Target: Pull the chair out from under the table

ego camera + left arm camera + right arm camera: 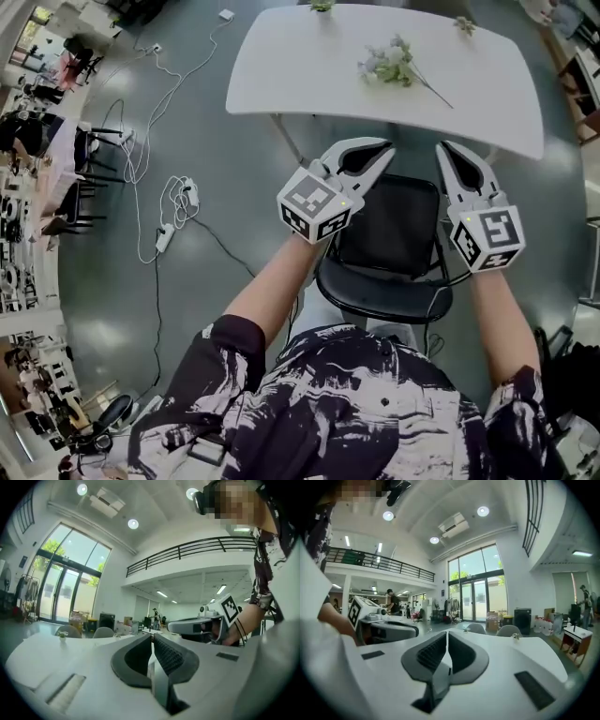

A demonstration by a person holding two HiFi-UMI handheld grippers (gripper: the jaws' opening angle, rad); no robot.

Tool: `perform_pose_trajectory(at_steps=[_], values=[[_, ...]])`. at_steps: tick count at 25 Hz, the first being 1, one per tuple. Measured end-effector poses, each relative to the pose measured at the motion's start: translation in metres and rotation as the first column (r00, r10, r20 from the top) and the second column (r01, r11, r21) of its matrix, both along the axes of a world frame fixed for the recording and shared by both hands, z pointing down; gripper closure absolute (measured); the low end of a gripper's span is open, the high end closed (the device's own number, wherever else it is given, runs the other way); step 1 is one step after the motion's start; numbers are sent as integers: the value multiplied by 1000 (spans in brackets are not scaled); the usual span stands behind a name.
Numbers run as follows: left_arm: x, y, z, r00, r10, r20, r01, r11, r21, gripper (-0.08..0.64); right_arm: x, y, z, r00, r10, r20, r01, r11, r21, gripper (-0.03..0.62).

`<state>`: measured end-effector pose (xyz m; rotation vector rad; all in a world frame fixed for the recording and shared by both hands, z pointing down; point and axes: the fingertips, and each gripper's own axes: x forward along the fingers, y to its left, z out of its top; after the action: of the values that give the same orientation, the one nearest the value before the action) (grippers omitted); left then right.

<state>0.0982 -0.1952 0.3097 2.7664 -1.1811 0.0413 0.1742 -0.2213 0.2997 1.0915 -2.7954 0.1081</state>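
Note:
The black chair stands in front of me, its seat mostly out from under the near edge of the white table. My left gripper and right gripper are raised side by side above the chair, pointing toward the table and touching nothing. In the left gripper view the left gripper's ribbed pads meet with nothing between them. The right gripper's pads are likewise shut and empty in its own view. Each gripper view shows the other gripper beside it.
A sprig of pale flowers lies on the table, with small plants at its far edge. White cables and a power strip trail over the grey floor at left. Dark chairs stand far left. A dark bag sits at my right.

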Motion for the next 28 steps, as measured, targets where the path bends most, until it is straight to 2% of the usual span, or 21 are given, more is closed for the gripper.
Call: perform_pose_trajectory(at_steps=[3, 6, 13, 28], values=[[-2, -8, -13, 999, -30, -25, 31, 999, 29, 548, 6, -4, 3, 998, 58, 19, -58, 998, -29, 589], [1, -13, -16, 999, -44, -17, 45, 998, 48, 554, 8, -1, 11, 996, 82, 16, -81, 995, -50, 589], [10, -15, 3, 997, -75, -4, 75, 997, 13, 554, 15, -1, 17, 996, 93, 5, -92, 994, -60, 591], [14, -12, 10, 998, -67, 6, 67, 997, -23, 555, 17, 3, 21, 995, 103, 7, -103, 993, -65, 591]])
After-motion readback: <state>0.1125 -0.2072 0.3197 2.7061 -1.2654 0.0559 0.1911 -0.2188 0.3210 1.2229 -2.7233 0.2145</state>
